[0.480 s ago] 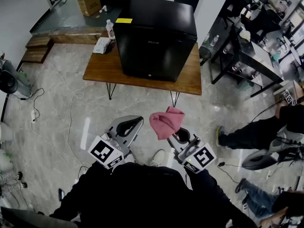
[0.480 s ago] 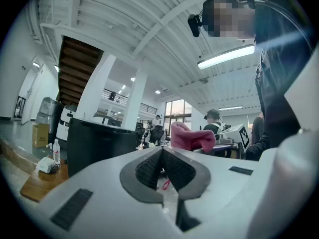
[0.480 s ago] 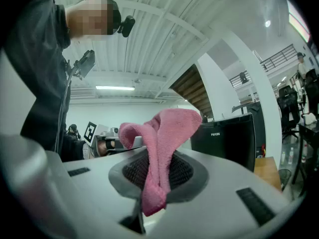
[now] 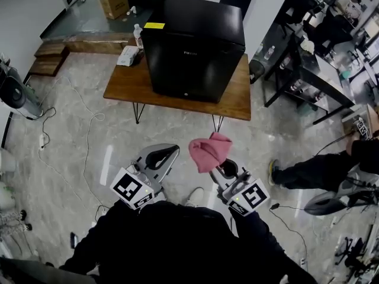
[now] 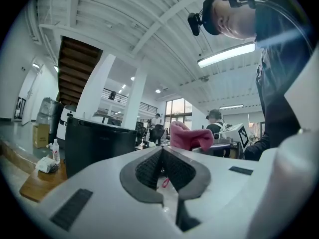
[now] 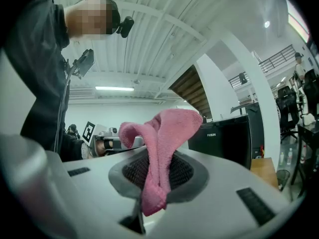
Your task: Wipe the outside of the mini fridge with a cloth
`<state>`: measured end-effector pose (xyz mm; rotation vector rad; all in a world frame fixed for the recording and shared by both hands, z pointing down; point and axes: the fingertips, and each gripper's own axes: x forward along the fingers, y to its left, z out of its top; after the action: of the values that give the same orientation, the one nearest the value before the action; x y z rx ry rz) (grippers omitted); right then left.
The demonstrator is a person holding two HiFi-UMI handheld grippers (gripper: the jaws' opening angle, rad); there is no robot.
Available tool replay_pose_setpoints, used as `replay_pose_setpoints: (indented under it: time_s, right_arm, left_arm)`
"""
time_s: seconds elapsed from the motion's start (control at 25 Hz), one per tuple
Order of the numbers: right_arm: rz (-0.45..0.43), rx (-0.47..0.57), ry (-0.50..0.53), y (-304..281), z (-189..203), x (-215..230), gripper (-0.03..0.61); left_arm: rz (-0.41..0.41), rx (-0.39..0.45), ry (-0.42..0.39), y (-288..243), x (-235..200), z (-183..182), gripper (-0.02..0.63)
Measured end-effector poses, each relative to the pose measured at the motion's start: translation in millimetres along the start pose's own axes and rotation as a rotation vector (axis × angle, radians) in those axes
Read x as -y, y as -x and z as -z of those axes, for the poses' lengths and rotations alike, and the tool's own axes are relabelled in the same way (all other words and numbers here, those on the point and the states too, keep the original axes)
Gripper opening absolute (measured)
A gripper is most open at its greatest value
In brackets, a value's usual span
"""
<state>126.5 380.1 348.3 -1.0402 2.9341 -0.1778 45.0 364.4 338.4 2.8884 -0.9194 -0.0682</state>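
A black mini fridge (image 4: 195, 46) stands on a low wooden table (image 4: 234, 102) ahead of me, also in the left gripper view as mini fridge (image 5: 97, 143) and the right gripper view as mini fridge (image 6: 227, 138). My right gripper (image 4: 220, 163) is shut on a pink cloth (image 4: 209, 151), which bunches above its jaws; the cloth (image 6: 158, 153) hangs pinched between them. My left gripper (image 4: 161, 157) is shut with nothing in it, level with the right one, well short of the table. The pink cloth (image 5: 189, 136) shows beyond the left gripper (image 5: 162, 166).
On the table's left end lie a tissue pack (image 4: 127, 56) and a small bottle (image 4: 138, 36). A cardboard box (image 4: 112, 2) sits behind. Cables (image 4: 89, 129) run over the floor at left. A seated person's legs (image 4: 308, 167) and desks (image 4: 308, 70) are at the right.
The view has shifted slightly; both grippers and the cloth hold nearly the same place. Nothing was taken or let go.
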Motion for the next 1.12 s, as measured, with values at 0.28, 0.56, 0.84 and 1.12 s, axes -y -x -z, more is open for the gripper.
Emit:
replay_pose_setpoints:
  time_s: [0.28, 0.56, 0.84, 1.12]
  right_arm:
    - [-0.022, -0.003, 0.029, -1, 1, -2, 0.064]
    - [-0.033, -0.017, 0.110, 23, -4, 45, 0.066]
    - [-0.045, -0.034, 0.181, 11, -47, 122, 0.067]
    - [0.001, -0.055, 0.317, -81, -116, 194, 0.067]
  left_arm:
    - [-0.018, 0.000, -0.025, 2, -3, -3, 0.006]
    - [-0.078, 0.012, -0.039, -43, 7, -5, 0.006]
    - [-0.153, 0.012, -0.055, -113, -20, -39, 0.006]
    - [-0.241, 0.066, -0.102, -148, -119, -89, 0.006]
